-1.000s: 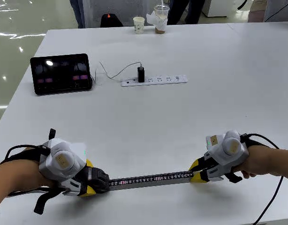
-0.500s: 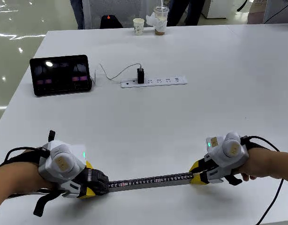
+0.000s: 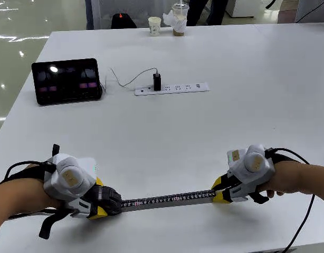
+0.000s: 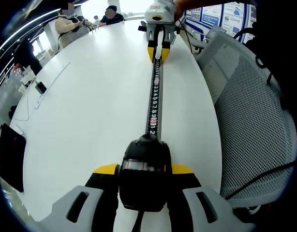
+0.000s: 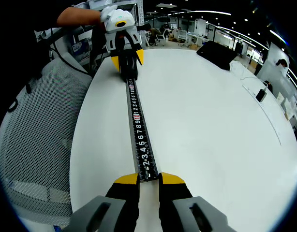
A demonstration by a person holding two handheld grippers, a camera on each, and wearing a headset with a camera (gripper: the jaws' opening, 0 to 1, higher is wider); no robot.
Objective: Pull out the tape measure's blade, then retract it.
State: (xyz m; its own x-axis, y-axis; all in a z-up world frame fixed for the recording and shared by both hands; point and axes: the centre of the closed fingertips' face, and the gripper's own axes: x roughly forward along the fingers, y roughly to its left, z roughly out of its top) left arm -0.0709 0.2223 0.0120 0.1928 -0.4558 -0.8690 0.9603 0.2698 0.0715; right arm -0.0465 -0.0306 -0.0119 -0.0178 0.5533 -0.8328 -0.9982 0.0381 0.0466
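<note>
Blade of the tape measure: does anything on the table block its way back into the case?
Nothing visible does. The blade runs straight and bare along the table from the right gripper, which pinches its tip, to the case clamped in the left gripper. The power strip and tablet lie well beyond it.

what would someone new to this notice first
A numbered blade is stretched flat along the near edge of the white table, between the two grippers. The left gripper clamps the black tape measure and the right gripper pinches the blade's tip. Farther back sit a dark tablet on the left and a power strip near the middle.
</note>
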